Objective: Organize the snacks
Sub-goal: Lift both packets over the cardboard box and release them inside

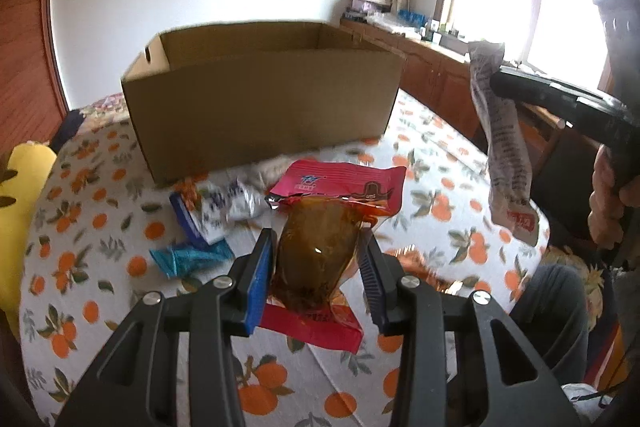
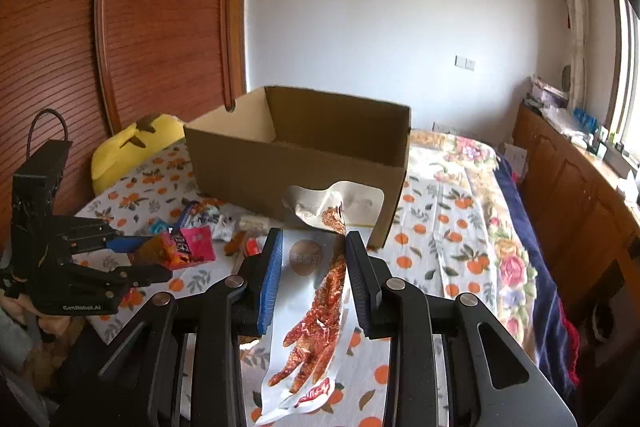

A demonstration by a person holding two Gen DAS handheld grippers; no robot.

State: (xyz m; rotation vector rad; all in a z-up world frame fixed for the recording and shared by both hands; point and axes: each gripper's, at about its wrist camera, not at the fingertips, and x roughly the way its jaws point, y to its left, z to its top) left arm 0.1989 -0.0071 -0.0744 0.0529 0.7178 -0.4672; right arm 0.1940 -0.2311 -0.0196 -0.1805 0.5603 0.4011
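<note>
One cardboard box [image 1: 260, 99], two held snack packets [image 1: 320, 251] (others blurred), two grippers [image 1: 316, 263].

The left gripper [image 2: 132, 257] is showing one legible mark — "GenRobot.AI", in white on its black body. Print on the white packet [image 2: 308, 311] and red packet [image 1: 316, 251] is staying unreadable.

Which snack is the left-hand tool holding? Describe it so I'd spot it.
Start at the big open brown cardboard box on the orange-print cloth. Just before it, the left gripper clamps a red-ended clear pouch of glossy brown food, unlike the small blue and white wrappers beside it.
</note>
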